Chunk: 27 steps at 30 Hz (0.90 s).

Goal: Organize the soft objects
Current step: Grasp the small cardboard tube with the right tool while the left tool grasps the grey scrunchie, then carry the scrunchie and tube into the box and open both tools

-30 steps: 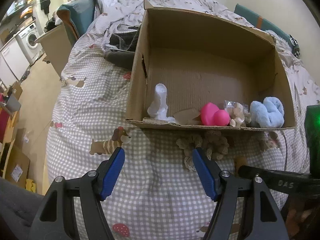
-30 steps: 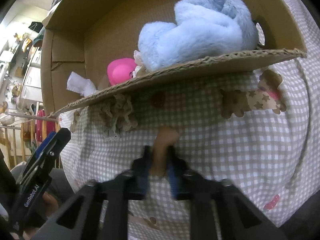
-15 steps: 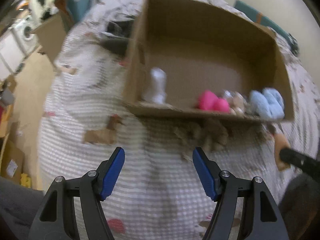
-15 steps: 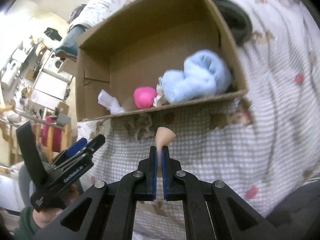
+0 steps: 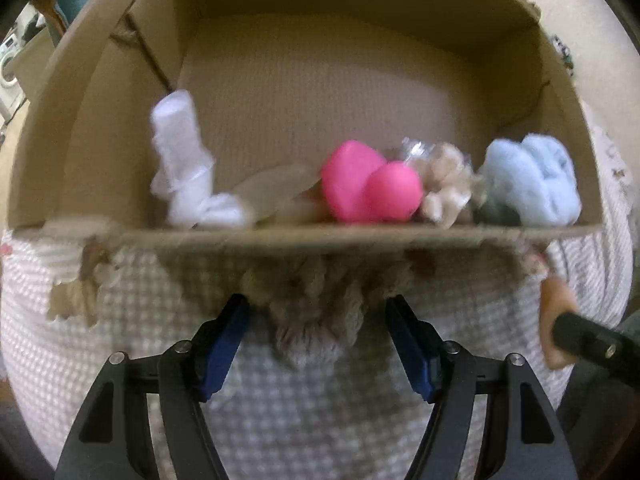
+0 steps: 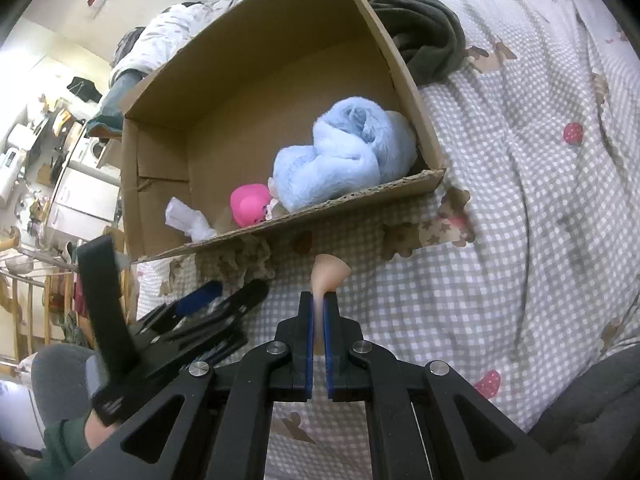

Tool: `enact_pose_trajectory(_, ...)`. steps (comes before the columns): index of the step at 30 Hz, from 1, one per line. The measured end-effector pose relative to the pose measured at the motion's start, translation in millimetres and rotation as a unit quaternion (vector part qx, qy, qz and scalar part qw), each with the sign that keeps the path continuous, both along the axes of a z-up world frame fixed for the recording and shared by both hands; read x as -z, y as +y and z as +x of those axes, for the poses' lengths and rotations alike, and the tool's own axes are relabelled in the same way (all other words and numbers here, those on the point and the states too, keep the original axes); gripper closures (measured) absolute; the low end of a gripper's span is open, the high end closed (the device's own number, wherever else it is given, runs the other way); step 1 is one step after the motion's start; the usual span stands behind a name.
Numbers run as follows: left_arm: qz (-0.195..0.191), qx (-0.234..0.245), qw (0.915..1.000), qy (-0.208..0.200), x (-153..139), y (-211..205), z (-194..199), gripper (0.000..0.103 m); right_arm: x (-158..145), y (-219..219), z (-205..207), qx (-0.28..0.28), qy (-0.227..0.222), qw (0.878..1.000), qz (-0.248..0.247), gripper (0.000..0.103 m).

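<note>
The cardboard box (image 6: 256,92) lies on its side on the checked bedspread (image 6: 520,208), its open face toward both cameras, and everything here is placed relative to it. Inside, along the box's lower front edge, sit a white rolled cloth (image 5: 182,168), a pink squishy piece (image 5: 370,190), a beige frilly item (image 5: 444,184) and a pale blue plush bundle (image 6: 344,156) at the box's right end.

The right hand-held gripper (image 6: 319,316) is closed almost fully, pinching the thin stem of a peach-coloured soft piece (image 6: 328,272) whose flared top sticks out past the tips. It is held just in front of the box's front edge, not yet inside.

The left hand-held gripper (image 5: 316,316) is spread wide with nothing between its blue fingers (image 5: 224,340). It frames a beige knitted item (image 5: 316,296) lying on the bedspread directly below the box's front edge; whether the fingers touch it is unclear, as this view is blurred.

The step in hand looks like 2 moves: carrying the peach piece into the box and gathering the knitted item. To do it well, the right side should clear the front edge before letting go, aiming for the gap between the pink piece and the white cloth. The left should close low on the knit's bulk, without snagging the bedspread under it.
</note>
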<state>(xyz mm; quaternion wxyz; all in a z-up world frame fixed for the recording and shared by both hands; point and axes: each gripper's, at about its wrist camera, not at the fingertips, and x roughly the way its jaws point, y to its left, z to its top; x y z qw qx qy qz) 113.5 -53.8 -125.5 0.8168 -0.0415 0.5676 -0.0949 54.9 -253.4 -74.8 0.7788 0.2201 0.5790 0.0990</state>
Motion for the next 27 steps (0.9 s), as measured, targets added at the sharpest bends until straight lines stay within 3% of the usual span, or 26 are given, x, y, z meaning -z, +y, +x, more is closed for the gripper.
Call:
enact_pose_trajectory(3,-0.034,0.009,0.9994,-0.002,-2,-5,4,0.025,1,-5,0,0.006,0.002,1.0,0.003,0.097)
enact_pose_trajectory(8,-0.012,0.014,0.9998,-0.011,5,-13,11,0.024,4,-4,1,0.008,0.007,1.0,0.004,0.097)
enact_pose_trajectory(9,-0.014,0.016,0.9995,-0.021,4,-14,11,0.03,4,-4,1,0.007,0.008,1.0,0.003,0.097)
enact_pose_trajectory(10,-0.005,0.019,0.9994,-0.027,5,-14,12,0.054,4,-5,2,0.006,0.009,1.0,0.002,0.097)
enact_pose_trajectory(11,0.014,0.019,0.9994,-0.027,6,-17,13,0.065,4,-5,2,0.006,0.009,1.0,0.0,0.097)
enact_pose_trajectory(15,-0.008,0.006,0.9999,-0.011,4,-10,14,0.09,6,-2,4,0.005,0.011,1.0,-0.002,0.097)
enact_pose_trajectory(17,-0.014,0.002,0.9998,-0.011,2,-6,9,0.09,5,1,5,0.004,0.01,1.0,-0.003,0.097)
enact_pose_trajectory(27,0.041,0.005,0.9991,-0.009,-20,-8,-17,0.092,2,9,7,-0.009,0.004,1.0,-0.002,0.097)
